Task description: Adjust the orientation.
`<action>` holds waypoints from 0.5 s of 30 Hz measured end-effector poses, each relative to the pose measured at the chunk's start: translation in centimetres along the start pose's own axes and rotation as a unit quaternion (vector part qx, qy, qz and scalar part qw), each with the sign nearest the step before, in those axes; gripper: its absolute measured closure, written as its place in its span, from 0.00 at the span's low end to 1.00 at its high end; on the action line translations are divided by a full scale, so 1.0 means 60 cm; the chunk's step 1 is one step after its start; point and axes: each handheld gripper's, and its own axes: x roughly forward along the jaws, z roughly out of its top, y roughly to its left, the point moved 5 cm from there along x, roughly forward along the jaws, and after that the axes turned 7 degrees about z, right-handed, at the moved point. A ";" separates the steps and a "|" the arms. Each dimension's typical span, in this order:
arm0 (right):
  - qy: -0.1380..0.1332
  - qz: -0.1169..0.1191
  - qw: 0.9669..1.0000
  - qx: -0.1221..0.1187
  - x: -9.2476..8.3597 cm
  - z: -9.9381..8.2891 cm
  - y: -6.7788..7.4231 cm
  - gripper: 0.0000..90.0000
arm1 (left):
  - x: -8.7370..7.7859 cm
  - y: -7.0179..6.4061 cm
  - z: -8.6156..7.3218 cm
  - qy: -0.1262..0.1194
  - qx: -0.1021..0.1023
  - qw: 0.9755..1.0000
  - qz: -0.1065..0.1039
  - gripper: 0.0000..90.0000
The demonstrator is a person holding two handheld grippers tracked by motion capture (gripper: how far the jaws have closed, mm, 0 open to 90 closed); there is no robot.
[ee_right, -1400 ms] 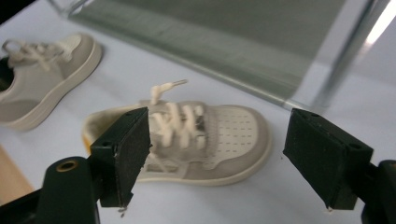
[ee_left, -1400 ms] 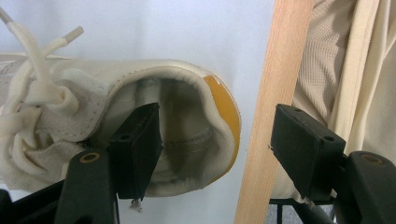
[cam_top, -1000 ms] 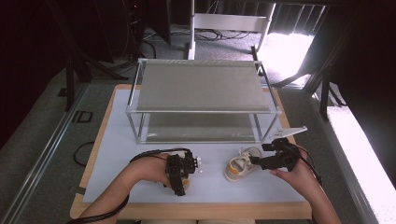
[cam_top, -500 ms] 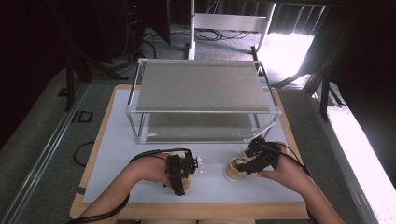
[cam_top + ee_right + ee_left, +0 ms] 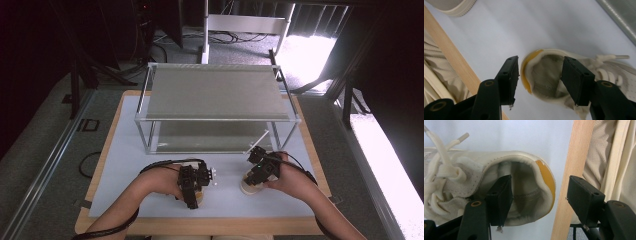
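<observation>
Two cream lace-up shoes with yellow heel tabs lie on the white mat near the front edge. My left gripper [image 5: 192, 197] [image 5: 540, 181] points back toward the person over the left shoe [image 5: 200, 196] [image 5: 474, 170]. One jaw sits inside the shoe's opening and the other outside the heel, with a gap, so it is open. My right gripper [image 5: 253, 181] [image 5: 541, 62] straddles the heel of the right shoe [image 5: 247, 188] [image 5: 599, 70]. Its jaws have just been closing. One stands just outside the yellow tab, the other inside the opening, not pressing.
A metal-framed shelf rack [image 5: 215, 92] with a grey top stands across the back half of the mat [image 5: 150, 165]. The wooden table edge [image 5: 571, 157] [image 5: 451, 57] runs close behind both heels, with the person's beige clothing beyond. The left shoe's sole [image 5: 449, 7] shows in the right gripper view.
My right hand has moved left and toward the front, from beside the right shoe to over its heel, and its jaws have narrowed. The left hand has stayed put.
</observation>
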 end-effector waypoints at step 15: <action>0.042 0.015 0.999 0.010 0.016 0.014 0.001 0.67 | 0.001 0.002 0.002 -0.001 -0.016 1.000 -0.009 0.41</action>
